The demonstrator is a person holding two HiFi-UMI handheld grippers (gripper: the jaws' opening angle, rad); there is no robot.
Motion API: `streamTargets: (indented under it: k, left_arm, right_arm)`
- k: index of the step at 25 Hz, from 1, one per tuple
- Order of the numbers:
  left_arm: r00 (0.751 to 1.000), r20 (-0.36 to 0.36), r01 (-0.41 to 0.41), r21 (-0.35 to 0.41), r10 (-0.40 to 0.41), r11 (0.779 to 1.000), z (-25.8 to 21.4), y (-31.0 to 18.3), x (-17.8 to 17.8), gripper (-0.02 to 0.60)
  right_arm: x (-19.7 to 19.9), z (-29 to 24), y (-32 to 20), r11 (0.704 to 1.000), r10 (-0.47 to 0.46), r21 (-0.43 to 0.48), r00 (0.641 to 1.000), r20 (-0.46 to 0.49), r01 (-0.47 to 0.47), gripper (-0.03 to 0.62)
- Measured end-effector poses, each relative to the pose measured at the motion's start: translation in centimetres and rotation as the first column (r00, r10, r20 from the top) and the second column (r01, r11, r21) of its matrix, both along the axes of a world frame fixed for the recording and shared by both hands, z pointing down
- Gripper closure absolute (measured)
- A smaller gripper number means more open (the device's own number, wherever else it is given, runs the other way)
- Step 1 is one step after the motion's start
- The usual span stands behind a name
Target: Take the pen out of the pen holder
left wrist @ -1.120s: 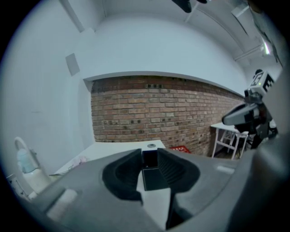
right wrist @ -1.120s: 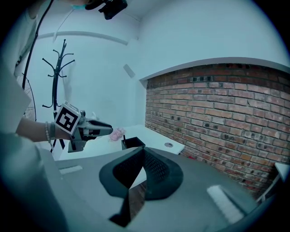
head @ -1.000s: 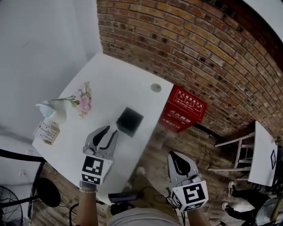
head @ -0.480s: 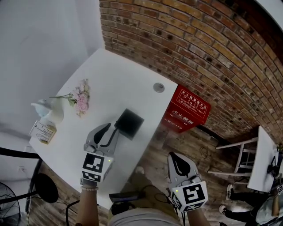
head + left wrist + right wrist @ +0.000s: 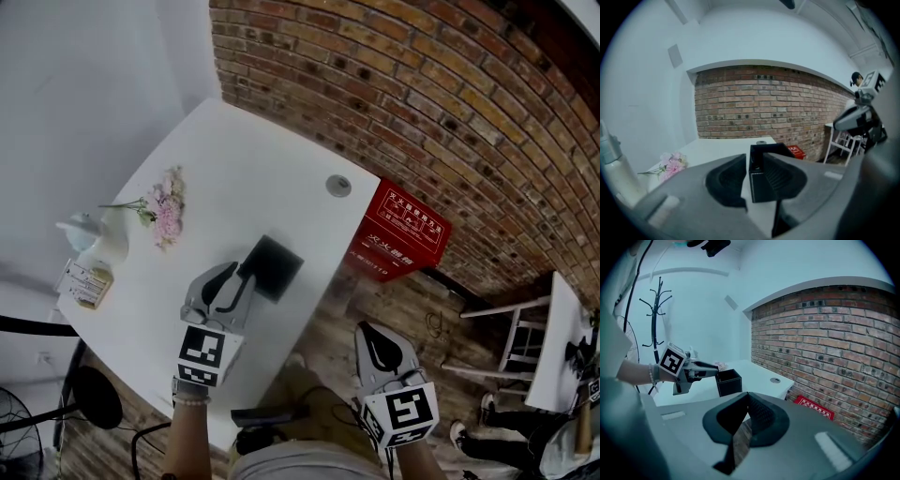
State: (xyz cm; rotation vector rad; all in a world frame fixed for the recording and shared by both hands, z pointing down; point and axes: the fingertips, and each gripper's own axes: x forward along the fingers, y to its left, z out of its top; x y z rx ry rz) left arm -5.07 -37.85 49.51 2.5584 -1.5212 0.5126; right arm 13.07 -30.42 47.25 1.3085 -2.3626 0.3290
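A black square pen holder (image 5: 274,267) stands on the white table (image 5: 244,178) near its front right edge. No pen shows in or around it in any view. My left gripper (image 5: 239,275) is open, its jaws pointing at the holder's near side, with the tips right at its edge. In the left gripper view the holder (image 5: 757,186) fills the narrow gap between the jaws of the left gripper (image 5: 754,159). My right gripper (image 5: 368,330) hangs over the wooden floor, off the table, shut with nothing in it. The right gripper view shows the holder (image 5: 729,382) and the left gripper (image 5: 701,370) beyond the right gripper (image 5: 749,397).
Pink flowers (image 5: 164,206), a white vase (image 5: 94,239) and a labelled bottle (image 5: 86,281) sit at the table's left end. A round grommet (image 5: 337,185) is near the far edge. A red box (image 5: 398,234) stands against the brick wall (image 5: 422,84). A white chair (image 5: 506,328) is at right.
My left gripper has crept forward until its tips reach the pen holder. The right gripper has stayed where it was.
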Motion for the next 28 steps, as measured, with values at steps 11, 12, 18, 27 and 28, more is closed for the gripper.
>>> streamTargets:
  k: [11,12,18,27,28]
  left_arm:
    - [1.0,0.023,-0.017,0.034,0.016,0.999,0.0,-0.4,0.6,0.541]
    - [0.999,0.029,-0.017,0.037,0.016,0.999,-0.1,-0.4,0.6,0.547]
    - [1.0,0.026,-0.016,0.054,0.015,0.998,-1.3,0.0,0.4,0.551]
    - [1.0,0.007,-0.012,0.092,0.011,0.996,-4.3,1.3,0.1,0.551]
    - [1.0,0.004,-0.012,0.096,0.011,0.995,-4.7,1.5,0.0,0.551]
  right_arm:
    - [0.4,1.1,-0.3,1.0,0.005,-0.007,1.0,0.0,-0.005,0.592]
    - [0.4,1.1,-0.2,1.0,0.006,-0.006,1.0,0.001,-0.006,0.592]
    - [0.3,0.7,0.1,1.0,0.001,-0.001,1.0,0.008,-0.001,0.592]
    - [-0.7,-0.8,1.0,1.0,-0.017,0.009,1.0,0.019,0.017,0.592]
    - [-0.8,-1.1,1.1,1.0,-0.02,0.011,1.0,0.021,0.02,0.592]
